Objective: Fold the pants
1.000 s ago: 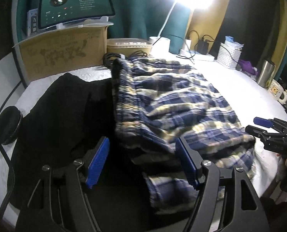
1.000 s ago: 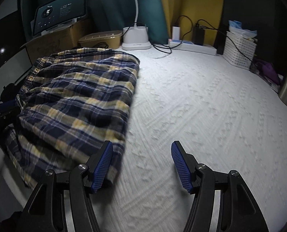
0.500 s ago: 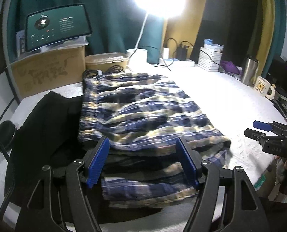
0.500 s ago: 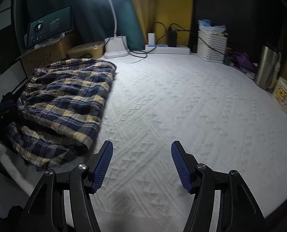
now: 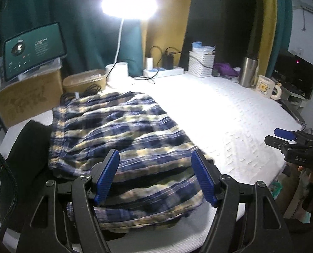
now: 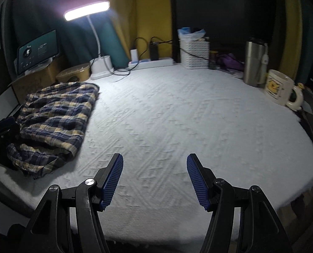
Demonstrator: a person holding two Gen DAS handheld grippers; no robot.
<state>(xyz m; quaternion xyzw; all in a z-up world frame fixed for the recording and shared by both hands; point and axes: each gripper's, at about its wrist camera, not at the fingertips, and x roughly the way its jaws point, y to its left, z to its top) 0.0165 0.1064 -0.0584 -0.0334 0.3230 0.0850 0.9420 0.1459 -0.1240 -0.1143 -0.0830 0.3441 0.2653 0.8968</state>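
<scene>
My left gripper (image 5: 155, 176) hangs with jaws apart and empty over the folded plaid pants (image 5: 122, 139), which lie at the tabletop's (image 6: 177, 116) left edge; my right gripper (image 6: 154, 179), equally spread, holds nothing.

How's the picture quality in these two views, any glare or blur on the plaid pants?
Left wrist view: the desk lamp blows out into white glare, and the plaid pants look motion-smeared. Right wrist view: dimmer overall, the pants sharper, edges bent by fisheye distortion.
</scene>
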